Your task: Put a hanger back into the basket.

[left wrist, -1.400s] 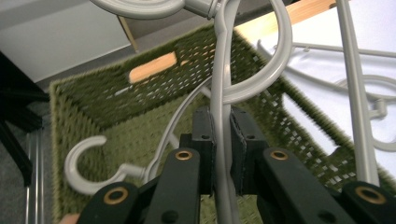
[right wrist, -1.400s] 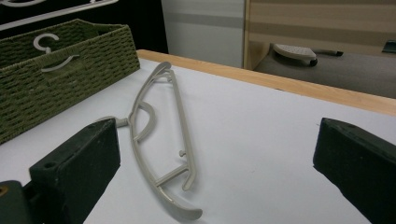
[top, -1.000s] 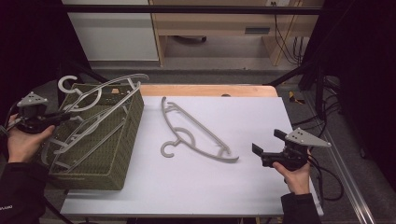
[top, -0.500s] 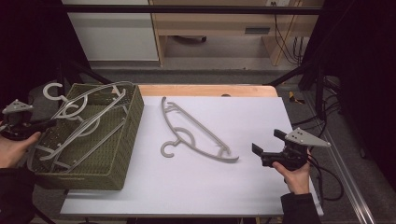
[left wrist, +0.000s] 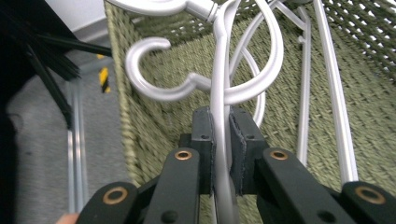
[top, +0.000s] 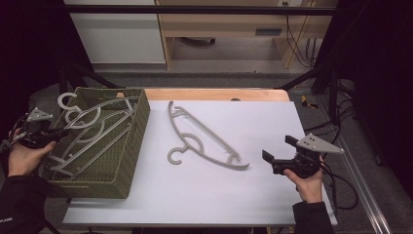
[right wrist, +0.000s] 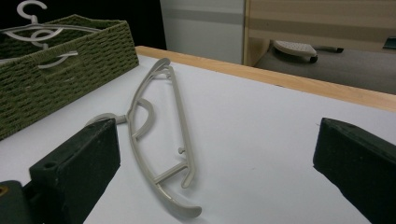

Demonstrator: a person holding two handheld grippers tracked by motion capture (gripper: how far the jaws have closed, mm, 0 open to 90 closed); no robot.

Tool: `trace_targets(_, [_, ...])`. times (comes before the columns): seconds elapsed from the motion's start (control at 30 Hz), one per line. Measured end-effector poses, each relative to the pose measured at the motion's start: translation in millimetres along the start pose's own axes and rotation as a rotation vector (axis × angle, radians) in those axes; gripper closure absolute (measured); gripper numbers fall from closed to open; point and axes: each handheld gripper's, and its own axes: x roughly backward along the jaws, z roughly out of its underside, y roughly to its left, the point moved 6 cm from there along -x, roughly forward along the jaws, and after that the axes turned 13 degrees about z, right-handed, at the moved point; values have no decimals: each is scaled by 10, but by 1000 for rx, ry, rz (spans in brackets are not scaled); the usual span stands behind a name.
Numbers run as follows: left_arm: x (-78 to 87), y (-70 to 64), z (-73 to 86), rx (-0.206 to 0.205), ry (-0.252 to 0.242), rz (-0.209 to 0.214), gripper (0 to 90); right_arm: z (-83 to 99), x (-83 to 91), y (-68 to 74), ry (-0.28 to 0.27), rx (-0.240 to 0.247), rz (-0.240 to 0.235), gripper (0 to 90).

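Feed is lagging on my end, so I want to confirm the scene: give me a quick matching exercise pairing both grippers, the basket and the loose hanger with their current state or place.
Column 1:
1. left gripper
2. right gripper
3. woven basket
4. beige hanger

Column 2:
A. lies flat on the white tabletop, untouched
B. jaws wide apart, holding nothing
C. sits at the table's left edge with pale hangers in it
D. clamped on the bar of a pale hanger

Pairs: 1-D, 2-B, 3-C, 4-A

high view: overhead, faces forward-down | left gripper view: close inside green woven basket [left wrist: 373,93] | right gripper view: low across white table [right wrist: 261,121], shares basket
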Motion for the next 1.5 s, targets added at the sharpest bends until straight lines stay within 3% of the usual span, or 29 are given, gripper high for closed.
trace_targets(0.07, [-30,-1,63,13,0,15,817,-1,2,-4,-1,0,1,9])
trace_targets(0.2, [-145,-53,134,-12,43,25,812,2,-2,7,2,-3,2,9])
trace_targets(0.3, [-229,-84,162,-6,76,39,809,3,-4,5,3,-1,4,9])
trace_targets(0.4, [-280,-78,222,29,119,55,799,3,2,1,3,2,2,9])
trace_targets(0.5, [-284,-86,234,45,124,69,752,-2,6,1,-1,-1,0,9])
trace_targets(0.53, [-280,-93,221,59,110,65,733,-2,6,1,-1,-1,0,9])
trace_targets(0.63, [-213,-94,167,48,84,56,666,1,2,3,2,0,1,9])
trace_targets(0.77, [-119,-172,57,55,5,71,600,-1,5,0,0,1,1,9])
trace_targets(0.9, [-44,-313,-62,30,-80,81,525,-9,11,2,-3,-5,2,10])
trace_targets(1.2, [83,-787,-319,7,-245,151,312,-2,-7,23,3,0,0,13])
trace_targets(1.5, [99,-1277,-503,1,-368,262,216,2,-50,86,8,21,-22,31])
